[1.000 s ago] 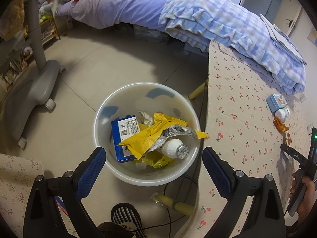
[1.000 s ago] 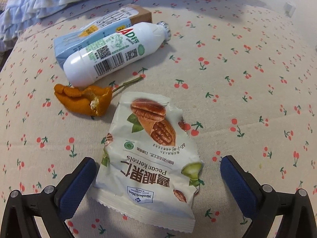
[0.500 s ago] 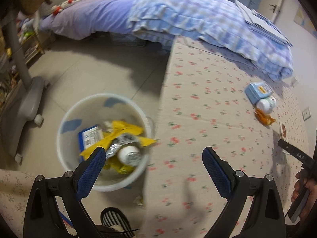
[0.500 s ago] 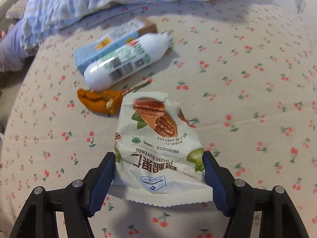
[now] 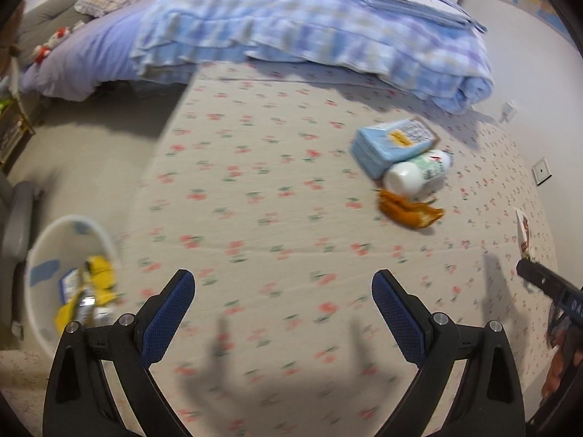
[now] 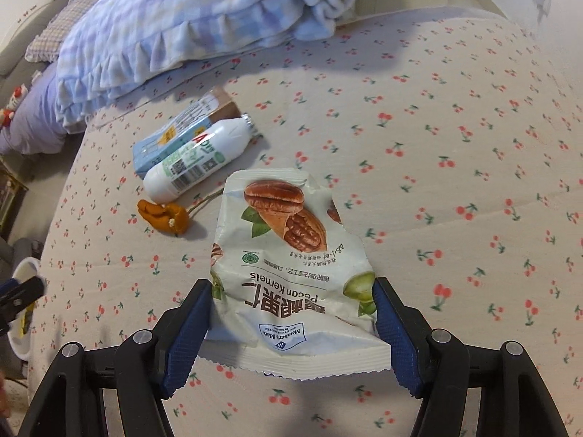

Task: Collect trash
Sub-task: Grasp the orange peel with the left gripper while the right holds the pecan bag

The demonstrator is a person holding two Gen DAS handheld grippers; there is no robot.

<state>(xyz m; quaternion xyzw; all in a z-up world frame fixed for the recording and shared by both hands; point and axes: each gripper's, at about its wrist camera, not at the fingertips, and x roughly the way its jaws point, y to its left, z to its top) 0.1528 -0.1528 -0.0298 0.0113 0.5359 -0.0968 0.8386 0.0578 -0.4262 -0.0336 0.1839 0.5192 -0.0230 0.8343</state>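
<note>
Here the right gripper (image 6: 291, 327) pinches one nut bag (image 6: 291, 273) by its sides, lifted over the cherry cloth (image 6: 455, 145). The left gripper (image 5: 282, 313) has its fingers spread wide, with nothing between them. Farther off lie one orange peel (image 6: 164, 216), one white bottle (image 6: 196, 162) and one blue carton (image 6: 175, 134), touching side by side. One white bin (image 5: 54, 287) sits on the floor, left of the table. The blue blanket (image 6: 182, 18) is at the back.
</note>
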